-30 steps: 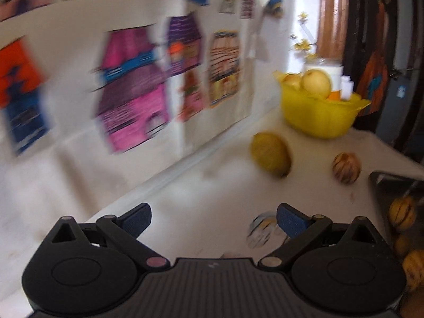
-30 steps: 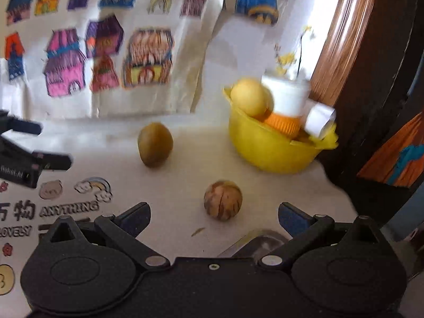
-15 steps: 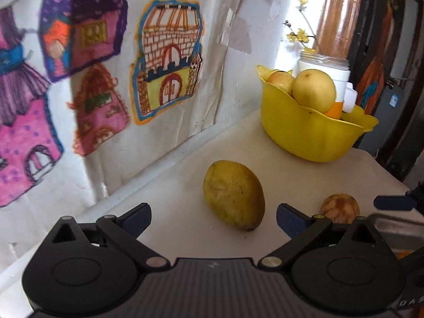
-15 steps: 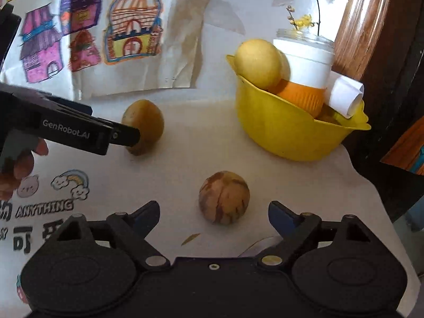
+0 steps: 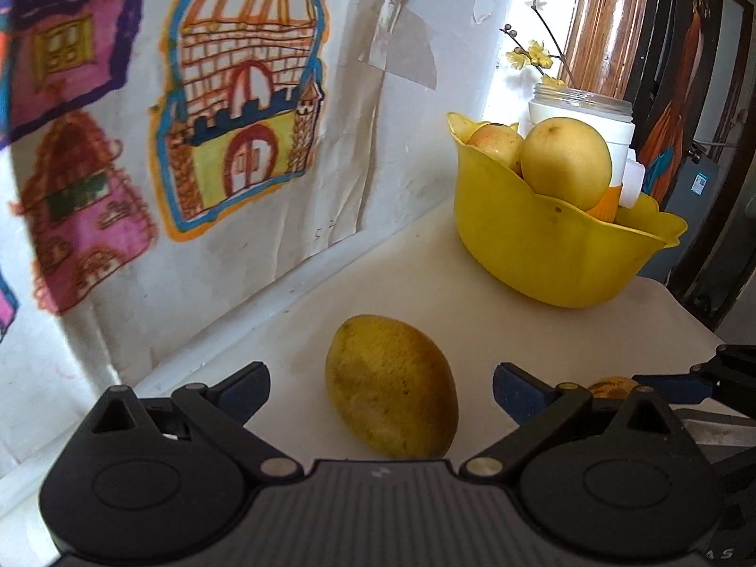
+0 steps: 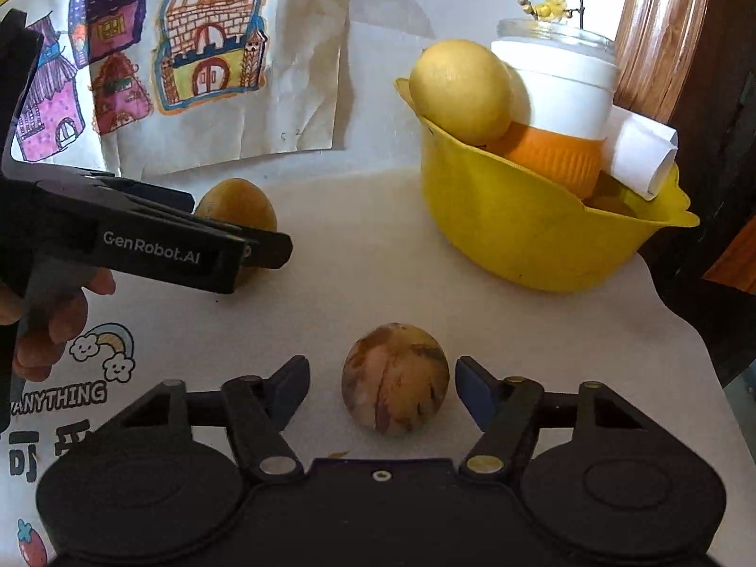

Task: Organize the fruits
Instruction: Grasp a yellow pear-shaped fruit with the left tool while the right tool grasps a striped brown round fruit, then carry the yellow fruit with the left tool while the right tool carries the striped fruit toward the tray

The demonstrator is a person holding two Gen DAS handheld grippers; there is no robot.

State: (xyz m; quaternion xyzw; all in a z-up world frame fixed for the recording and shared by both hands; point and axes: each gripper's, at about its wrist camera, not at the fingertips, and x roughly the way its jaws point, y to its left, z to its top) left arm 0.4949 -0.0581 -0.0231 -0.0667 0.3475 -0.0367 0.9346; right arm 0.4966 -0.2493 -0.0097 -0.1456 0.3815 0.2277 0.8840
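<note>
A yellow-green oval fruit (image 5: 391, 386) lies on the white table between the open fingers of my left gripper (image 5: 382, 385); it also shows in the right wrist view (image 6: 236, 203), partly behind that gripper. A round striped brown fruit (image 6: 396, 379) sits between the fingers of my right gripper (image 6: 382, 390), which is open but narrowing, with small gaps on each side. A yellow bowl (image 6: 519, 231) at the back right holds a large yellow fruit (image 6: 460, 90), an apple (image 5: 493, 141) and a white and orange jar (image 6: 555, 108).
A wall with children's house drawings (image 5: 245, 94) runs along the table's left and back. A roll of paper (image 6: 640, 151) sticks out of the bowl. Printed words and a rainbow sticker (image 6: 101, 352) mark the table at left. The table edge (image 6: 708, 354) drops off at right.
Both grippers moved forward and closer to their fruits. The left now straddles the oval fruit; the right's fingers have narrowed around the striped fruit.
</note>
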